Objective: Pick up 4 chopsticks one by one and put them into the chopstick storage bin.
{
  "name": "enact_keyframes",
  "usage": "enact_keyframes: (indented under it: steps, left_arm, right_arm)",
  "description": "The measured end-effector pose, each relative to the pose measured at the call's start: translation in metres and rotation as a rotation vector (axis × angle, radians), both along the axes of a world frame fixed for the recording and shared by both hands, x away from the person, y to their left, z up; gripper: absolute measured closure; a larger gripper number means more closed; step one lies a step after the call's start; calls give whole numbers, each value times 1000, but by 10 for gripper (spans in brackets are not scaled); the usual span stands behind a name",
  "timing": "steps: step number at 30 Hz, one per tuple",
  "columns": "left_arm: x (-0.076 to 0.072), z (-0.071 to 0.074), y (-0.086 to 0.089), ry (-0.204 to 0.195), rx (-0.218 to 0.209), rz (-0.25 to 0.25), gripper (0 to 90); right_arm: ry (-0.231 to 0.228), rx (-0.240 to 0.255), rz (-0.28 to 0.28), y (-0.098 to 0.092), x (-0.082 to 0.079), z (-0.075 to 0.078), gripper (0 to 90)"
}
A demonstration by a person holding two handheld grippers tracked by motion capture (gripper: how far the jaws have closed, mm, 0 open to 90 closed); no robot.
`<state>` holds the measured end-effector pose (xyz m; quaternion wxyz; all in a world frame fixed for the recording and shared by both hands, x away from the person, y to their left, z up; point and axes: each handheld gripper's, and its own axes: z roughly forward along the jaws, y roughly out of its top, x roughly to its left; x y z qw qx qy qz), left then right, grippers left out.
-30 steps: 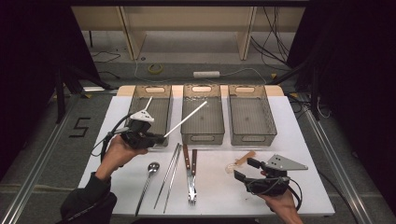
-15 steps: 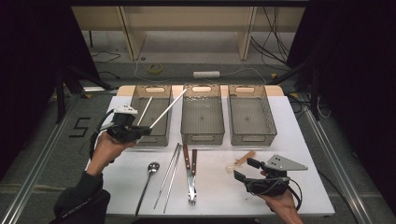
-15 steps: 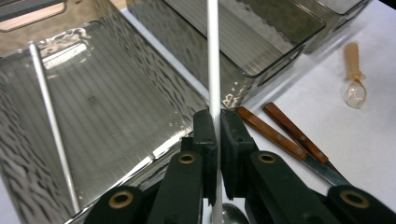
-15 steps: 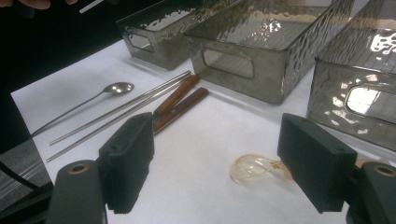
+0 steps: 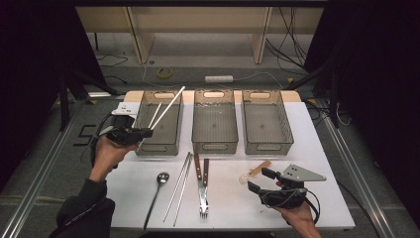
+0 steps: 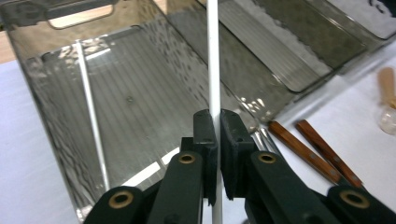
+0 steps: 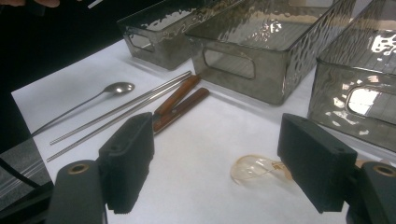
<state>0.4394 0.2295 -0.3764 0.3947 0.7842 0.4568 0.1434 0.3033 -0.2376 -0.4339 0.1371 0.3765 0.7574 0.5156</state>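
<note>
My left gripper is shut on a long white chopstick, which slants up and to the right over the left grey bin. In the left gripper view the jaws pinch that chopstick near its lower end. A second white chopstick lies inside the bin. My right gripper rests near the table's front right, open, with nothing between its pads. Just beyond its jaws lies a clear plastic spoon with a wooden handle.
The middle bin and right bin stand in a row beside the left one. In front of them lie a metal spoon, a pair of metal chopsticks and two wooden-handled forks. The white table ends close behind the bins.
My left gripper has carried the white chopstick to the left, so the stick now hangs over the left bin. The right gripper has stayed in place.
</note>
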Motion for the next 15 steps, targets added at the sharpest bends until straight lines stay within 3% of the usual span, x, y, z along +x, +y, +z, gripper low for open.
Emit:
enact_keyframes:
  steps: [7,15]
  left_arm:
    - [10,-5,6,0,-5,46,856]
    - [20,-10,6,-1,8,65,856]
  right_arm:
    - [1,1,0,0,0,0,283]
    - [0,-3,0,0,1,-1,283]
